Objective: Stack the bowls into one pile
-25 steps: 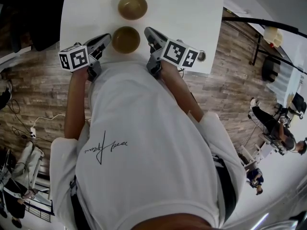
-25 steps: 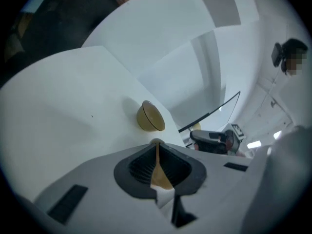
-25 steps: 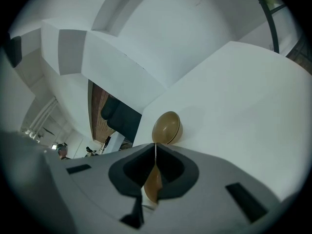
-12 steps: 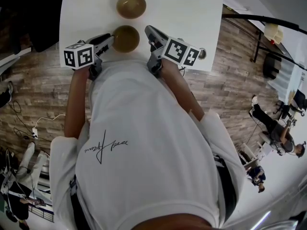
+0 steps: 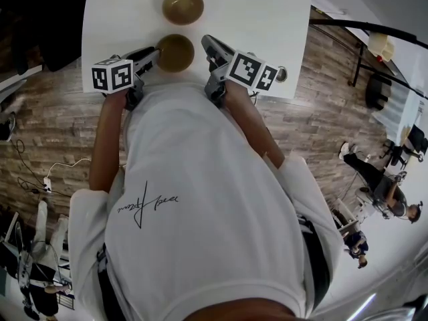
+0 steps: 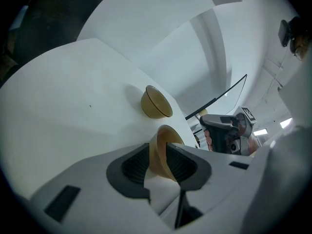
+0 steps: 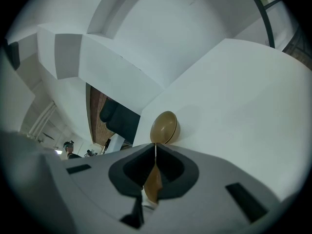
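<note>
The left gripper (image 6: 157, 155) pinches the left rim of the near bowl (image 5: 175, 52), its pads tight on both faces of the wall; only the left gripper view shows this. In the head view the far bowl (image 5: 182, 6) sits straight above it on the table (image 5: 267, 19), just apart. The right gripper (image 5: 206, 43), jaws together and seemingly empty, hovers beside the near bowl's right rim.

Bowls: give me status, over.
Left gripper jaws astride near bowl rim, grip unclear. Right gripper jaws shut, beside that bowl. Far bowl separate on table, unstacked. Nothing between bowls.
</note>
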